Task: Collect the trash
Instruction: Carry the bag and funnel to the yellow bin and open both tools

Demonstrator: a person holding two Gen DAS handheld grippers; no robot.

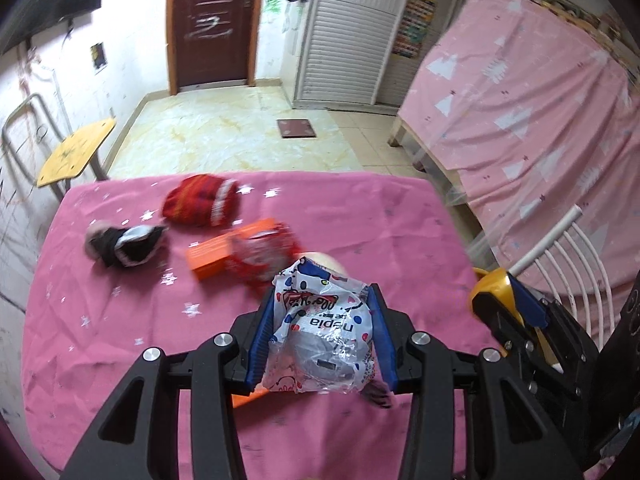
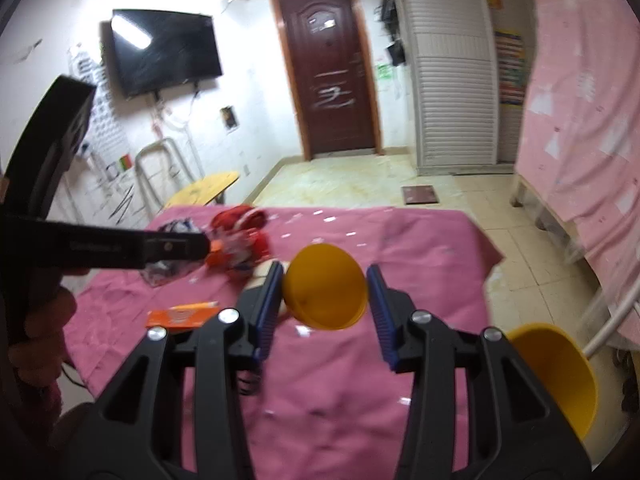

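My left gripper [image 1: 325, 296] is shut on a crumpled white plastic wrapper [image 1: 324, 332] with blue and red print, held above the pink-clothed table [image 1: 120, 320]. My right gripper [image 2: 325, 276] is shut on a yellow cup [image 2: 325, 286], its blue pads pressing both sides. In the left wrist view the right gripper [image 1: 516, 300] and the yellow cup [image 1: 490, 290] are at the right table edge. The right wrist view has the left gripper [image 2: 206, 246] at the left with the wrapper [image 2: 168, 270] hanging from it. An orange box [image 1: 218, 254] and a red wrapper [image 1: 264, 256] lie mid-table.
A red knit hat [image 1: 200, 200] and a black-and-white garment [image 1: 126, 244] lie at the table's far left. A flat orange box [image 2: 180, 314] lies nearer. A yellow container [image 2: 560, 376] sits beyond the right edge by a white chair back [image 1: 576, 280]. A yellow-seated chair [image 1: 76, 152] stands left.
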